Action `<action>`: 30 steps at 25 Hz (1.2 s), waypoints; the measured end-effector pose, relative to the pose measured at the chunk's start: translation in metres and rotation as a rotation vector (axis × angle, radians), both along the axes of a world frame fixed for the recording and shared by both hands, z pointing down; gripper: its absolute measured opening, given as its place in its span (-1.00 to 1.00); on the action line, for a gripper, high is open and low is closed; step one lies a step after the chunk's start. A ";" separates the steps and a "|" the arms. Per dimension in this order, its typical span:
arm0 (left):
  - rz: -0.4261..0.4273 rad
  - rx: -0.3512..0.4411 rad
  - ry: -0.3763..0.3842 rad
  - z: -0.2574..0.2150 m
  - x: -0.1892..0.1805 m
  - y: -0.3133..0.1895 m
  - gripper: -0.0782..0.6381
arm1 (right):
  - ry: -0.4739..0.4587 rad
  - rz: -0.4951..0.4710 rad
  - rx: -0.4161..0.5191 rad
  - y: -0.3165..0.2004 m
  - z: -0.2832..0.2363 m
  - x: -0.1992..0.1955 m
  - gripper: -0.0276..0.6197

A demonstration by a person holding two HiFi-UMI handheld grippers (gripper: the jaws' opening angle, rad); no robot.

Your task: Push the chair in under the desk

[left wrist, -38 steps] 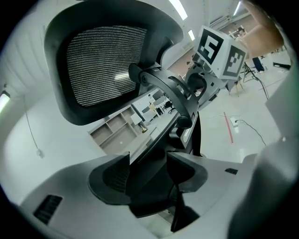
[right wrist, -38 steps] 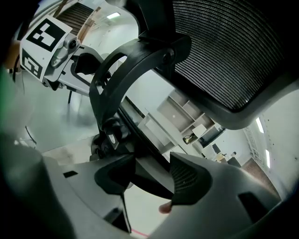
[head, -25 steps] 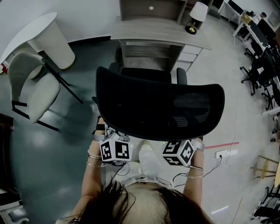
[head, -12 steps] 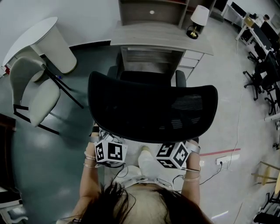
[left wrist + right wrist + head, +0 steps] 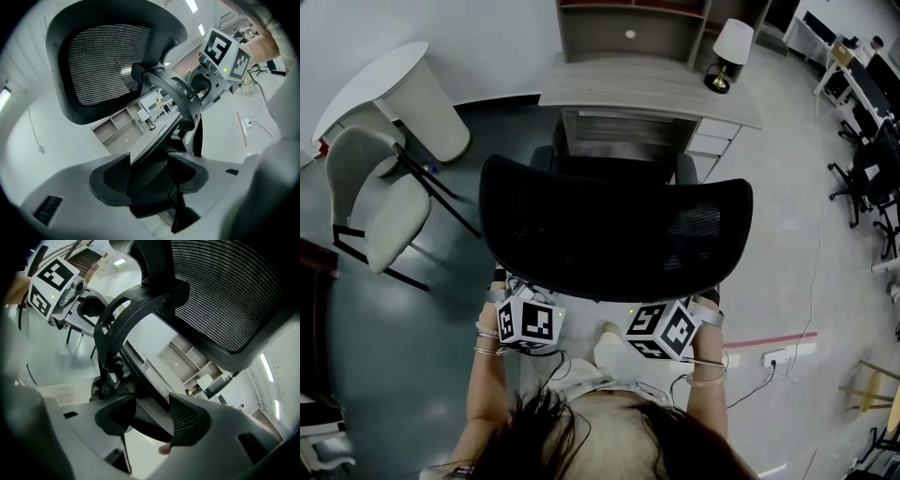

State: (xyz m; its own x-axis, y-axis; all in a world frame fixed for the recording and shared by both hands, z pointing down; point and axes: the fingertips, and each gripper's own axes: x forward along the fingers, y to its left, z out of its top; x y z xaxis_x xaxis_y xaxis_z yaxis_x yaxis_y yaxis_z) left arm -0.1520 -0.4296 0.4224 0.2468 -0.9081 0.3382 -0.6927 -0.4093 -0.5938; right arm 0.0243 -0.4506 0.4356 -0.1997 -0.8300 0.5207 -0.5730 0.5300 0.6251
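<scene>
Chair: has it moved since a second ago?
Yes. The chair has rolled forward, nearer the desk and farther from the red floor line.

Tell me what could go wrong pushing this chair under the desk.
1. On the chair, the armrest by the drawer unit sits close to it and may catch instead of sliding under the desk.
2. A bump could rock the lamp on the desk.
3. The left tool and right tool hold only the back frame, so the chair could swivel off line.
</scene>
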 end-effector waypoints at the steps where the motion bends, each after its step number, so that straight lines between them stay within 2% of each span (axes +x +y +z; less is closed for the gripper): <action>1: -0.004 -0.001 0.001 0.000 0.000 -0.002 -0.11 | -0.001 -0.005 0.001 -0.003 0.000 0.000 -0.23; 14: -0.030 -0.005 0.017 0.000 -0.008 -0.033 -0.11 | -0.025 -0.051 0.008 -0.035 -0.001 -0.009 -0.23; 30: -0.013 -0.012 0.011 -0.001 -0.024 -0.061 -0.11 | -0.036 -0.022 -0.004 -0.061 -0.002 -0.026 -0.23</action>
